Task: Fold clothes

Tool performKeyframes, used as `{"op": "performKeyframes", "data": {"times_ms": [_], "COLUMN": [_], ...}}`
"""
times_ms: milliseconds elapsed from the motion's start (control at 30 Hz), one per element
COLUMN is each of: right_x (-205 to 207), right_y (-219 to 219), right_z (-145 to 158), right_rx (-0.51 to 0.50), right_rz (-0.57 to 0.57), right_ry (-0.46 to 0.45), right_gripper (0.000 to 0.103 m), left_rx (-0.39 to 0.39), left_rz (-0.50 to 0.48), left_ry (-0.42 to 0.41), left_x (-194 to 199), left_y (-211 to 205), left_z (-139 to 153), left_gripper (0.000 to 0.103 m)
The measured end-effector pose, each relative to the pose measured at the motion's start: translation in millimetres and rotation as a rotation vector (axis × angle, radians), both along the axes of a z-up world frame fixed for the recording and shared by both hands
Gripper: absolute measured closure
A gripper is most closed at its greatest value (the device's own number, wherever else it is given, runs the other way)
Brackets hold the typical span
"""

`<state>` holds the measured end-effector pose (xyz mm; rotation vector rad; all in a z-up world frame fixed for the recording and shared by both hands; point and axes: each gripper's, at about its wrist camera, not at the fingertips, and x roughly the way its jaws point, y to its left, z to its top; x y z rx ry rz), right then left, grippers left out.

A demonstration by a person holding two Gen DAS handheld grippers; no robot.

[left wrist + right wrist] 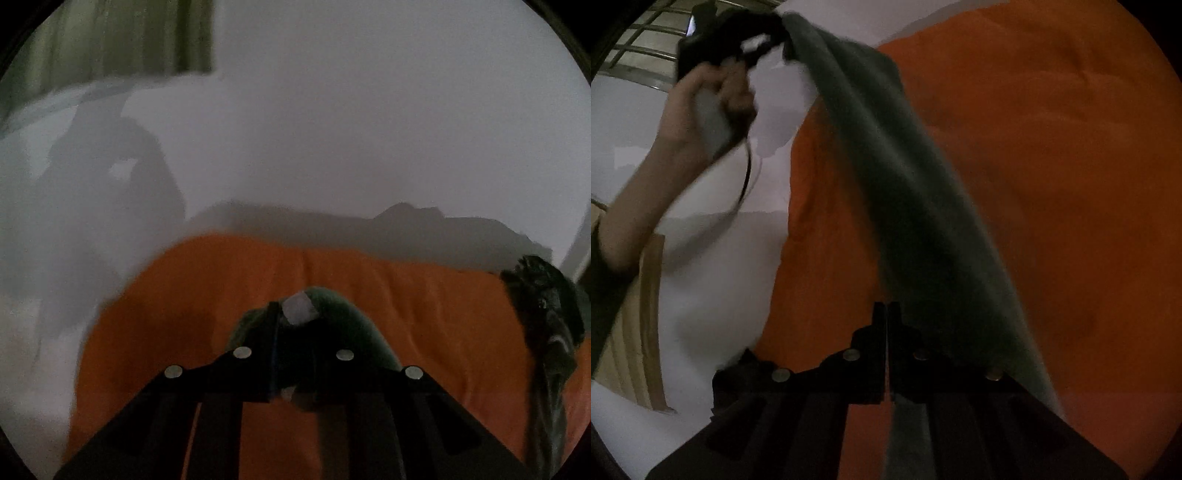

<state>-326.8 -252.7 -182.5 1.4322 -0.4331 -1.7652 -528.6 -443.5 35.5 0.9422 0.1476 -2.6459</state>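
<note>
Dark green cloth (916,206) stretches taut between left gripper (775,37) and right gripper (887,310), barring way across. Orange cloth (1052,166) beneath, flat, no obstacles on it. White surface (332,129) far side open. Green curtain (129,37) far left.

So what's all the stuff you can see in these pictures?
dark green cloth: one, dark grey-green, stretched in the air between the two grippers.
orange sheet: one, orange, spread flat under the cloth.
white surface: one, white, around the orange sheet.
curtain: one, green, top left in the left wrist view.
window bars: several, pale, top left in the right wrist view.
left gripper: one, black, shut on the cloth's raised end.
right gripper: one, black, shut on the cloth's lower end.
left hand: one, holding the left gripper.
</note>
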Motion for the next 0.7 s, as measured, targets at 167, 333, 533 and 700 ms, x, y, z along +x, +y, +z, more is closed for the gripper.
{"op": "performKeyframes", "data": {"times_ms": [167,333,533,700], "right_x": [16.1,6.5,-31.7,-126.2], "right_y": [4.5,4.3,-7.2,-65.0], "right_z": [9.8,11.1,16.4,25.2], "right_rx": [0.020,0.036,0.109,0.172], "right_rz": [-0.021,-0.079,-0.048,0.075], "right_ry": [0.024,0.012,0.058,0.216], "right_gripper": [0.100,0.100,0.100,0.073], "left_rx": [-0.106,0.002,0.147,0.285], "left_rz": [-0.043,-0.038,0.060,0.142], "left_ry": [-0.315,-0.367,-0.343,-0.346], "left_x": [-30.2,-7.1,20.5,42.0], "left_y": [-1.4,-16.7,-51.4,-73.5], "left_z": [-47.1,-79.3,-79.0,-101.2], "left_gripper": [0.054,0.051,0.048,0.039]}}
